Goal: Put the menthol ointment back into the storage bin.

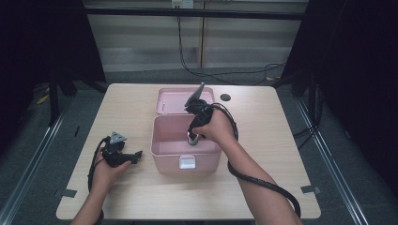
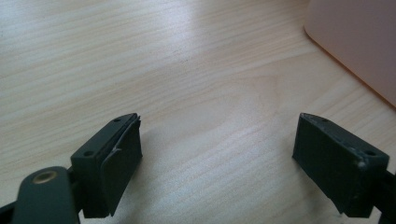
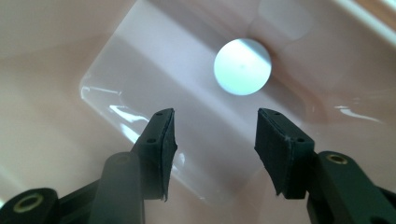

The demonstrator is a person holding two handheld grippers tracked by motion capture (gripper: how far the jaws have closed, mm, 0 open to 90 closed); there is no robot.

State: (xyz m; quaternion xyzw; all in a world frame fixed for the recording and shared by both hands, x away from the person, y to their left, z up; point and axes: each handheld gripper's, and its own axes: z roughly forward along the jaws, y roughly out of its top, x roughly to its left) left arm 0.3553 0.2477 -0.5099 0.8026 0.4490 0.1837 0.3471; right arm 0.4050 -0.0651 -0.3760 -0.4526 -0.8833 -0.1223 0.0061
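The right claw (image 1: 192, 139) points down into the pink box (image 1: 164, 152) — its jaws are apart and hold nothing. A round white disc (image 3: 242, 66) lies on the box floor, just past the jaws. I think the step is reaching for it; next the claw must go lower and close around it. The left claw (image 1: 136, 154) rests on the table (image 1: 263, 178) beside the box, jaws wide apart, empty. The lid (image 1: 170, 101) lies behind.
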